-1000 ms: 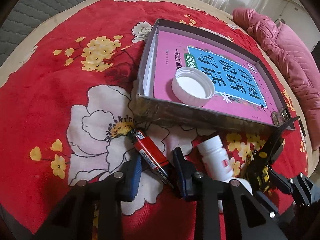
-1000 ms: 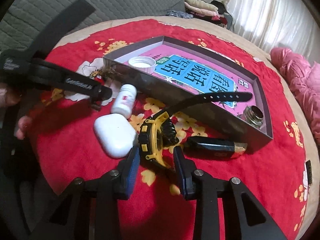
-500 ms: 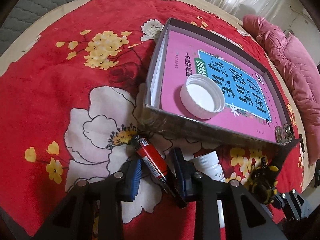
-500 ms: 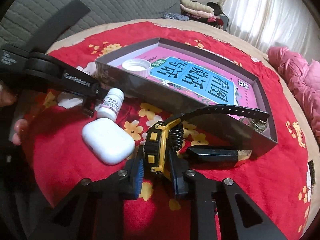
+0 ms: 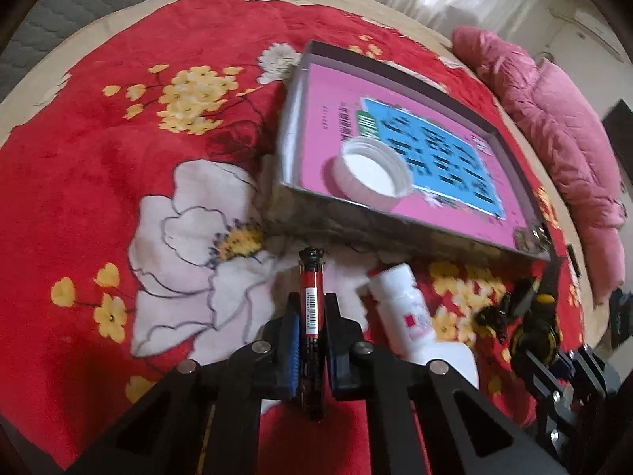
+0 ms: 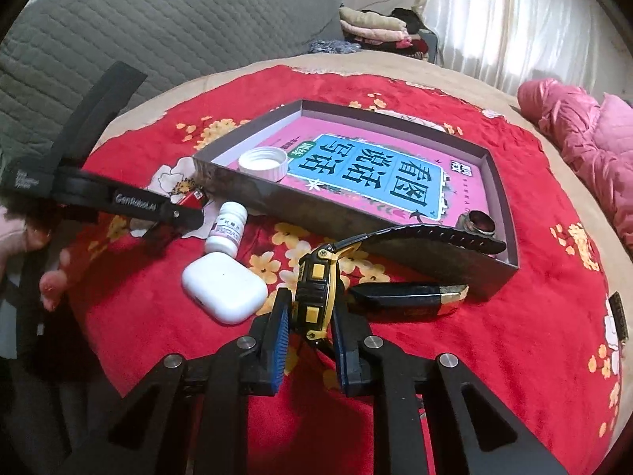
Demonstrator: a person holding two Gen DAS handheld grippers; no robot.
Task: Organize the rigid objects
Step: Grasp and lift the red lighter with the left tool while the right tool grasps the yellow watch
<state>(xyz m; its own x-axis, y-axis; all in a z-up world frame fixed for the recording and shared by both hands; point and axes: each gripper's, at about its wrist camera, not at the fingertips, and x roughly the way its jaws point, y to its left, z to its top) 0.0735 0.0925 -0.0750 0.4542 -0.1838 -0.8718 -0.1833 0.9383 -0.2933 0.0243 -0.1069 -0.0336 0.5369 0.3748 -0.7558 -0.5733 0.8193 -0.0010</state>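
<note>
Left gripper (image 5: 311, 318) now clamped on the red lighter (image 5: 310, 301), pads squeezed shut where a second ago the lighter lay loose and slanted between them. Right gripper (image 6: 310, 312) closed on the yellow-black watch (image 6: 316, 289), lifted and turned on edge, strap (image 6: 435, 233) arching over the box wall. Just beyond: white earbud case (image 6: 223, 291), pill bottle (image 6: 227, 227), dark lighter (image 6: 407, 297). Farther back, grey box (image 6: 356, 217), with white cap (image 6: 263, 162) and ring (image 6: 476, 223) on the pink book (image 6: 379, 174).
</note>
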